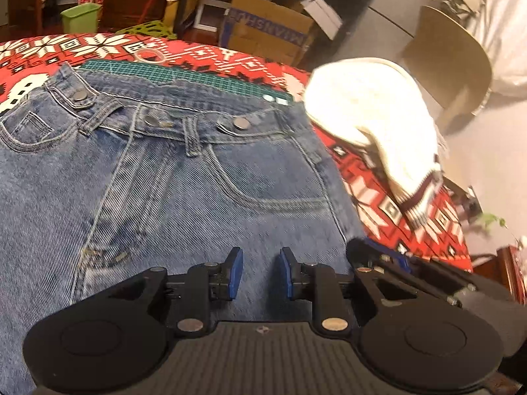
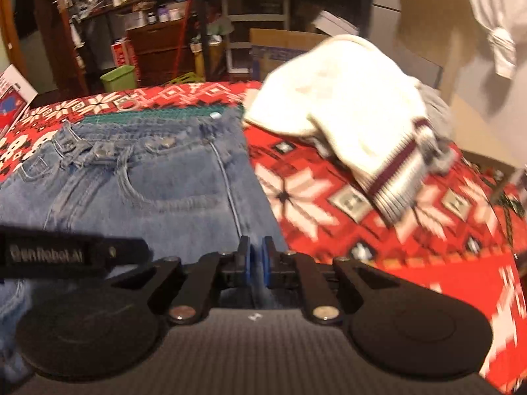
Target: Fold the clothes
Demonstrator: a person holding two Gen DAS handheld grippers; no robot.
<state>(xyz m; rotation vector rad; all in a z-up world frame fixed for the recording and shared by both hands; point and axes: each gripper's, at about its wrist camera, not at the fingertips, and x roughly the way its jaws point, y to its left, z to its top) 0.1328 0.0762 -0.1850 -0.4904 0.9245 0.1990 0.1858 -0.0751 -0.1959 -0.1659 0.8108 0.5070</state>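
The jeans point(image 1: 171, 177) lie flat on the surface point(image 2: 362, 230). My left tongs point(image 1: 261, 271) hang slightly apart, my right tongs point(image 2: 256, 261) nearly closed, both empty; I should pinch matching edges evenly.

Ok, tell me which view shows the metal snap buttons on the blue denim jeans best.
Left wrist view: the metal snap buttons along the blue denim jeans' waistband are sharp and close. In the right wrist view they are smaller and motion-blurred.

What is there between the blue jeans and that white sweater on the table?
Only bare red patterned tablecloth separates the jeans from the white sweater; nothing else lies in that strip. The right wrist view shows it best.
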